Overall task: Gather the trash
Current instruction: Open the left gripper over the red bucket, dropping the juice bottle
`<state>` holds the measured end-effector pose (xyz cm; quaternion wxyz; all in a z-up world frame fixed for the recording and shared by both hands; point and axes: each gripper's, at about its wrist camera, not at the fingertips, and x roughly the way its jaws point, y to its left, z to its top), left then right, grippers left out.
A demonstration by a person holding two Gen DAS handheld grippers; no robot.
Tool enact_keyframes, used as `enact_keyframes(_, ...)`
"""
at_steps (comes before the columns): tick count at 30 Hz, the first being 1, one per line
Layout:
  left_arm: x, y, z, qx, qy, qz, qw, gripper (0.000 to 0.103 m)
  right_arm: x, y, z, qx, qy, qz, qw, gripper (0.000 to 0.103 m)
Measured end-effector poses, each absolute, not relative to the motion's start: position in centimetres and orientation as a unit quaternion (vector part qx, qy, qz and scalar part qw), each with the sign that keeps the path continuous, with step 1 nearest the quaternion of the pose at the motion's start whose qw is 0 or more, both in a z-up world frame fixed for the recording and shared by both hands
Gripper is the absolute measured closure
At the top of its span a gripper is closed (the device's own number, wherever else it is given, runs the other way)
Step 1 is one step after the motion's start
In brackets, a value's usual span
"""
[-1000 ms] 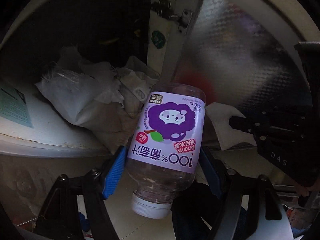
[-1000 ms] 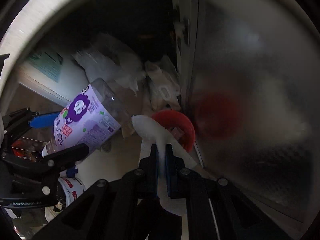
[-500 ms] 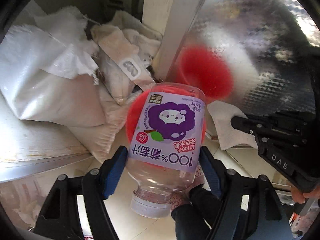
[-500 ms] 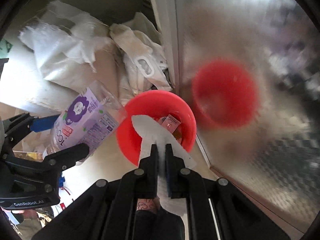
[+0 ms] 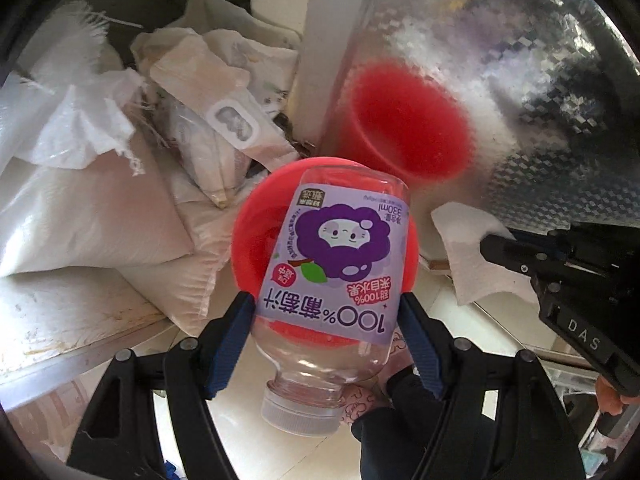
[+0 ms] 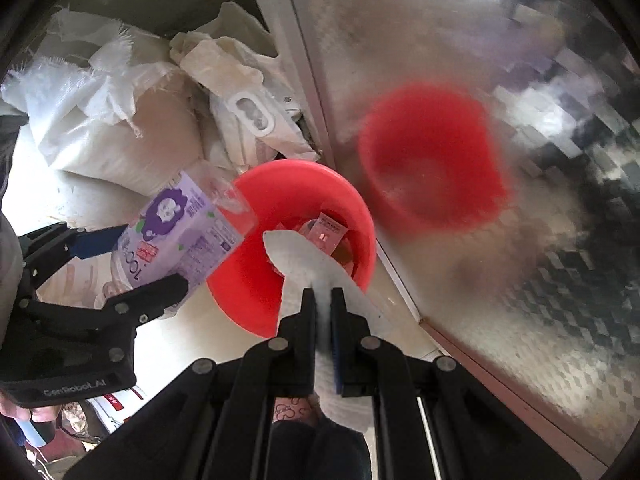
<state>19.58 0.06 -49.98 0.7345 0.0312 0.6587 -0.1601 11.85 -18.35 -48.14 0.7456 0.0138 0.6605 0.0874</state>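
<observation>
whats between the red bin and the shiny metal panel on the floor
Nothing that shows: the round red plastic bin stands close beside the shiny patterned metal panel, with only a narrow strip of pale floor tile between them, clearest in the right wrist view.

Left hand-held gripper spread wide, right hand-held gripper pinched, both pointing down.

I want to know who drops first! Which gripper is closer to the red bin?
Hard to call. The left gripper holds the grape juice bottle over the red bin; the right gripper holds a paper towel over its rim.

Bottle over the red bin
The left gripper clamps an empty purple-labelled bottle above the red bin.
</observation>
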Motion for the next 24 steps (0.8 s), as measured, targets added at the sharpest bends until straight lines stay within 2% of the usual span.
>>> enact_keyframes(9,19.5,0.5,-49.3,0.019,0.648,-0.160,0.744,0.031,11.7,-17.8,-47.7,0.009,0.659,0.088,0.747,0.097)
enact_keyframes(11,19.6,0.7,-49.2,0.010,0.651,-0.163,0.741,0.025,11.7,-17.7,-47.6,0.007,0.658,0.090,0.748,0.097)
enact_keyframes(14,19.5,1.1,-49.0,0.012,0.651,-0.158,0.742,0.021,11.8,-17.3,-47.5,0.005,0.658,0.091,0.748,0.097)
enact_keyframes(24,18.2,3.7,-49.0,-0.003,0.662,-0.127,0.739,0.019,12.1,-14.7,-47.8,-0.017,0.659,0.122,0.742,0.097)
